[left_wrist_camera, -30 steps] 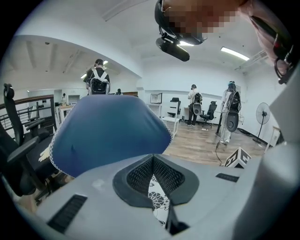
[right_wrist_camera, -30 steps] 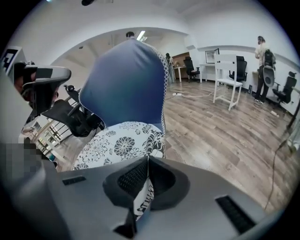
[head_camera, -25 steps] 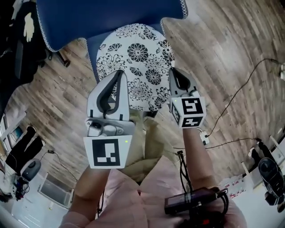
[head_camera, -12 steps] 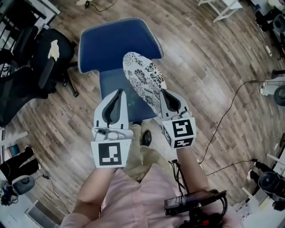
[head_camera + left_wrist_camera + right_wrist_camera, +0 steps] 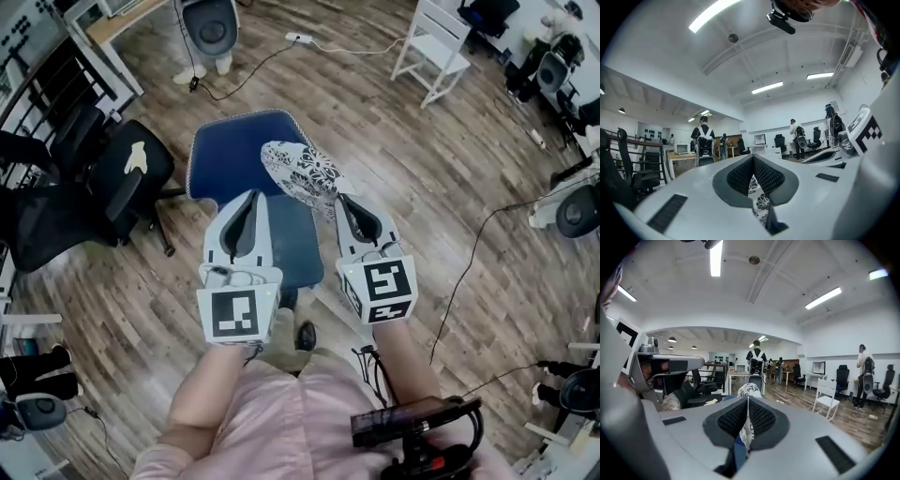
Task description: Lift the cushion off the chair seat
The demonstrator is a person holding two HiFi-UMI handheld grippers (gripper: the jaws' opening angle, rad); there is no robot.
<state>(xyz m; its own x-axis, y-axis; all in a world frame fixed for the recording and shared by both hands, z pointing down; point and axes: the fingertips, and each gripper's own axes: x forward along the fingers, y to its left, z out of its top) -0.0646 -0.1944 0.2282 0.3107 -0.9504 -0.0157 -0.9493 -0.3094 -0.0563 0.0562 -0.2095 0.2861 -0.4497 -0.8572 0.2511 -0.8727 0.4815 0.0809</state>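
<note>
Wood-plank floor (image 5: 450,169) fills the head view, with the blue chair (image 5: 234,155) in the upper middle. Just above its seat hangs the floral cushion (image 5: 305,171), tilted on edge, its lower right corner pinched between the pads of the right gripper (image 5: 349,202). At centre left, the left gripper (image 5: 247,197) has its pads pressed together with nothing between them, close beside the cushion.

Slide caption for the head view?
Right gripper holds the black-and-white floral fabric cushion tilted over the blue padded chair.
</note>
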